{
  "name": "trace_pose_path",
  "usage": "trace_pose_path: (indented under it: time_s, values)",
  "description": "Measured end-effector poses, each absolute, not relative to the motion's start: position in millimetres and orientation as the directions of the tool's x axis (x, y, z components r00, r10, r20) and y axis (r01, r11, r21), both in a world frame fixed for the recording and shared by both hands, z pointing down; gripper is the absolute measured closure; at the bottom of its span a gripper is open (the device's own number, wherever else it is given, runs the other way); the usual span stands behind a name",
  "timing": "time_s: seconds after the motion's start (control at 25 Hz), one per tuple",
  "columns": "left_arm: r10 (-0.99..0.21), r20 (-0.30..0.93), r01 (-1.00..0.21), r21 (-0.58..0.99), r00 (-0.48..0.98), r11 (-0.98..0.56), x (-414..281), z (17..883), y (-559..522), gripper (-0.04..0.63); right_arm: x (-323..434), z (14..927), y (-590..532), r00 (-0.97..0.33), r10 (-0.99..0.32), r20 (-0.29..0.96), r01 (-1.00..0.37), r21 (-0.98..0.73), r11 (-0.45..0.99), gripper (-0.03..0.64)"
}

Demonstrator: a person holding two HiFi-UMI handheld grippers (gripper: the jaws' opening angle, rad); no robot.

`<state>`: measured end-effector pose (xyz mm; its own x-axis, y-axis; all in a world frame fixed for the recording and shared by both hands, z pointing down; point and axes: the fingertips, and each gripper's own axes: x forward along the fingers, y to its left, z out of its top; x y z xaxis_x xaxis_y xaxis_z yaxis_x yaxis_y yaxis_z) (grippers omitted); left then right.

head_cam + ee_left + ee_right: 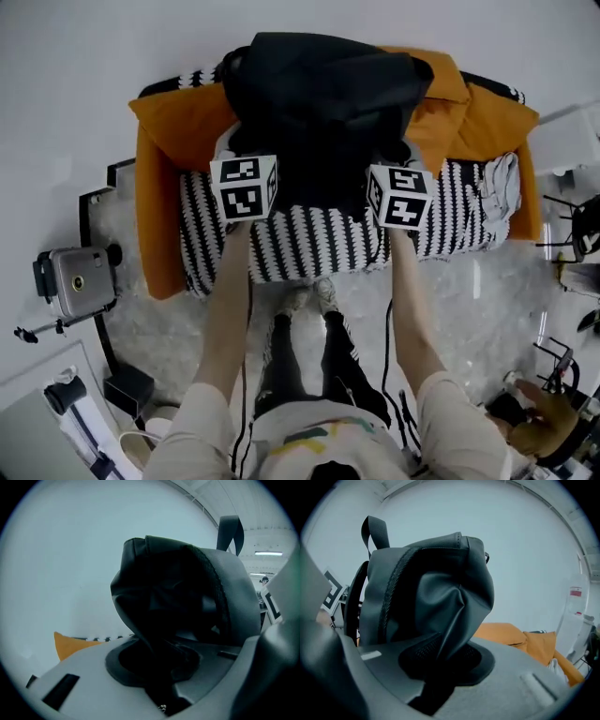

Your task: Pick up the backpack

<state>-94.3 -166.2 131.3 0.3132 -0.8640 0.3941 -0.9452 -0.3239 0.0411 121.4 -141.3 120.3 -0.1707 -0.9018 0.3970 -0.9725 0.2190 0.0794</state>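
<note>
The left gripper (pixel 160 663) and right gripper (pixel 439 663) each pinch a fold low on the soft, slack black backpack (pixel 319 98), probably light, over the sofa's (pixel 157 197) far edge.

i can read no words or numbers anywhere. my left cube (pixel 245 187) and right cube (pixel 401 196) bear only black-and-white square patterns, and the red label (pixel 575 591) on the clear bottle (pixel 572 618) is too blurred.
</note>
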Motion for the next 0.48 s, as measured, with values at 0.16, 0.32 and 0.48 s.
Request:
trace_pose_path:
  time_s: [0.16, 0.32, 0.48]
  values:
    - [-0.892, 0.329, -0.945, 0.001, 0.31, -0.327, -95.6, 46.8, -157.0, 0.52, 120.9, 46.4, -133.4, -0.17, -0.93, 0.327, -0.977, 0.065, 0.202, 0.537]
    - [-0.913, 0.237, -0.94, -0.001, 0.331, -0.341, -87.6, -38.0, -143.7, 0.52, 128.8, -36.9, -119.0, -0.16, -0.957, 0.241, -0.977, 0.096, 0.188, 0.538]
    - [-0.925, 0.146, -0.933, -0.037, 0.35, -0.359, -92.3, -106.4, -112.2, 0.52, 122.7, -102.5, -86.0, -0.142, -0.977, 0.162, -0.98, 0.119, 0.162, 0.538]
